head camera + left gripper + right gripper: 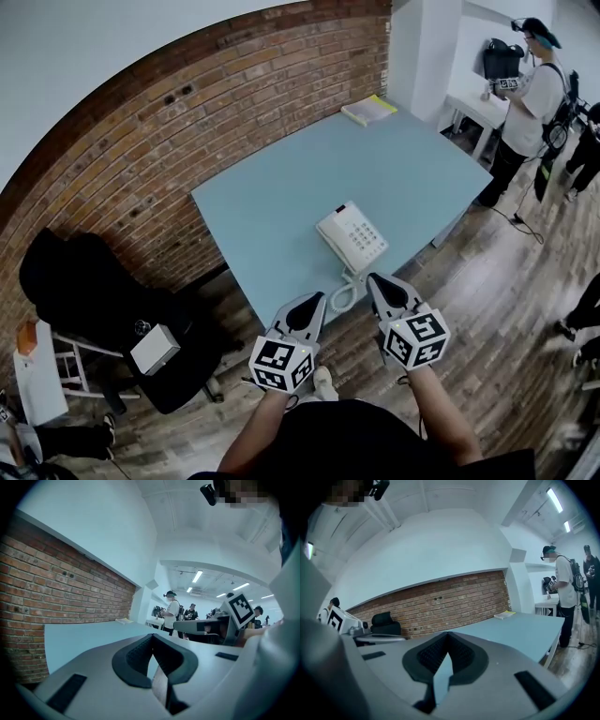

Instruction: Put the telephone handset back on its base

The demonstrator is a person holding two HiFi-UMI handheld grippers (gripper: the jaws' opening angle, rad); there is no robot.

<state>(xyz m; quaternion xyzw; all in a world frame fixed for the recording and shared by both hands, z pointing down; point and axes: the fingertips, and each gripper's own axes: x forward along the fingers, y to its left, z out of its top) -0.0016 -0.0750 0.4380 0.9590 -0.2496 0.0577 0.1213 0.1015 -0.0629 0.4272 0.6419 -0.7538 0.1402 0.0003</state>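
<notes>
Head view: phone (pixel 353 238) near table (pixel 281 197) edge; handset (pixel 334 242) along phone's left side, seating unclear. Left gripper (pixel 319 300) and right gripper (pixel 373 279) just short of phone, both closed, empty. Best practice: open jaws before reaching the handset.

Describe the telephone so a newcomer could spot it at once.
Start at the pale blue table by the brick wall. Near its front edge sits the white telephone, the only thing there with a keypad and a coiled cord.

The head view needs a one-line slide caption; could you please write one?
Shut, empty left gripper and right gripper poised before a white telephone on a blue table.
</notes>
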